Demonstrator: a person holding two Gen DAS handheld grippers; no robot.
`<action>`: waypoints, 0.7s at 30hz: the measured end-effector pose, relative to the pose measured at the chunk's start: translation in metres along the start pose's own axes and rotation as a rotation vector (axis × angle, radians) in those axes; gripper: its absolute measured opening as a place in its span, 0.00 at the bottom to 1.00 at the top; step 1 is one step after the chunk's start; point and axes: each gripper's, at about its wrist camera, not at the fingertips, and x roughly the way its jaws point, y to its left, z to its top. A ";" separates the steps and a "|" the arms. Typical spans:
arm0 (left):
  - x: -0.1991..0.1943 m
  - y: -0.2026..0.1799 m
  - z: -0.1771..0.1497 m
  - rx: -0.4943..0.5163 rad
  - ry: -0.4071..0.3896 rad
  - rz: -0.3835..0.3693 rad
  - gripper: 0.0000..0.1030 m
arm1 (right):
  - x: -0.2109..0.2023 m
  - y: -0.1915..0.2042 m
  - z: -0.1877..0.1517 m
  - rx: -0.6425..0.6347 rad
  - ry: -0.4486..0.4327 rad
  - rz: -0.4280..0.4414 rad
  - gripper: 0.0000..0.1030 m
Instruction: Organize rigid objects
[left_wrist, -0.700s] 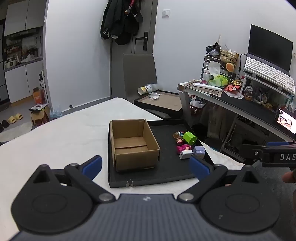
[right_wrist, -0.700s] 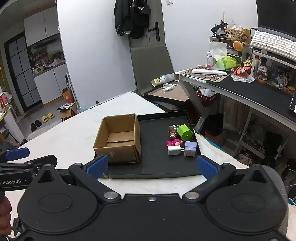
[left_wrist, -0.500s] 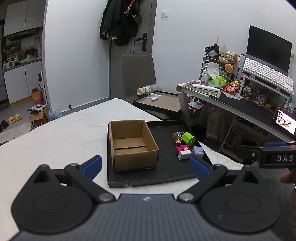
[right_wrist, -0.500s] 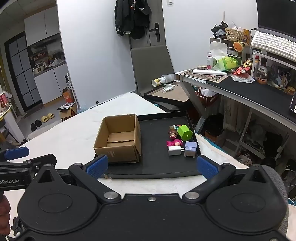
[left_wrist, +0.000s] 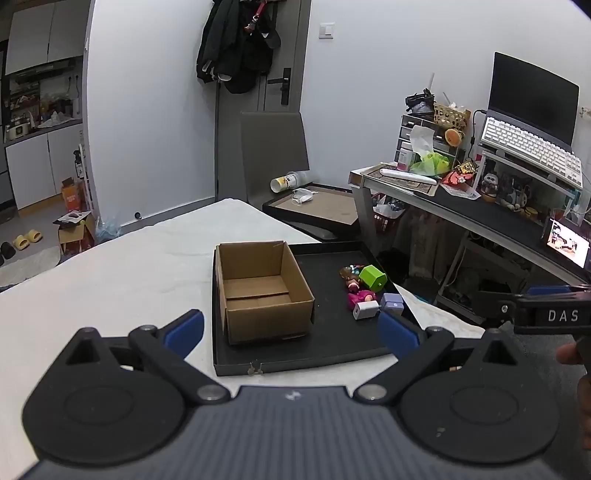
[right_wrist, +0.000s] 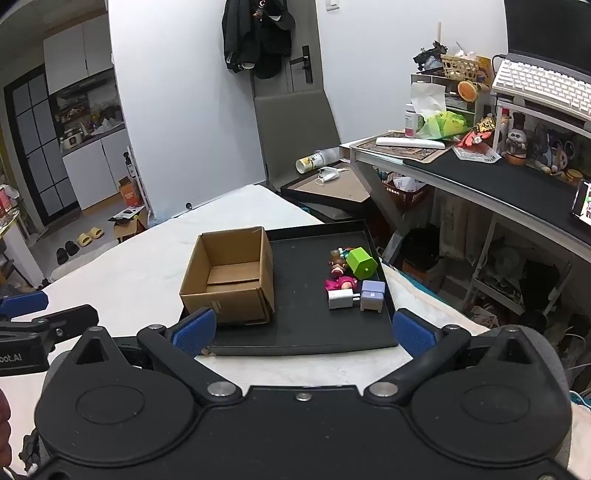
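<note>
Two grippers wait near the black tray (left_wrist: 295, 354).
The left gripper (left_wrist: 291, 330) and right gripper (right_wrist: 301, 330) hold their jaws wide, gripping nothing. On the tray, the toys (right_wrist: 354, 280) lie right of the cardboard box (right_wrist: 229, 280).

White walls, grey door (left_wrist: 273, 66), cluttered desk (left_wrist: 491, 218), kitchen cabinets (left_wrist: 40, 166)

Black gripper (left_wrist: 290, 332); blue-padded jaws

Box (right_wrist: 229, 280) on tray (right_wrist: 303, 332) at left, toys (right_wrist: 351, 280) clustered at right, tray on table (left_wrist: 110, 280).
</note>
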 end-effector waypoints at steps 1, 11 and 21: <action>0.000 0.000 -0.001 0.000 -0.002 -0.001 0.97 | 0.000 -0.001 0.000 0.001 0.001 -0.002 1.00; 0.001 0.002 -0.003 0.000 -0.005 -0.003 0.97 | -0.001 -0.001 -0.001 0.007 0.000 0.012 1.00; -0.002 0.003 -0.005 0.001 -0.005 -0.006 0.97 | -0.004 0.000 -0.001 0.005 -0.007 0.008 1.00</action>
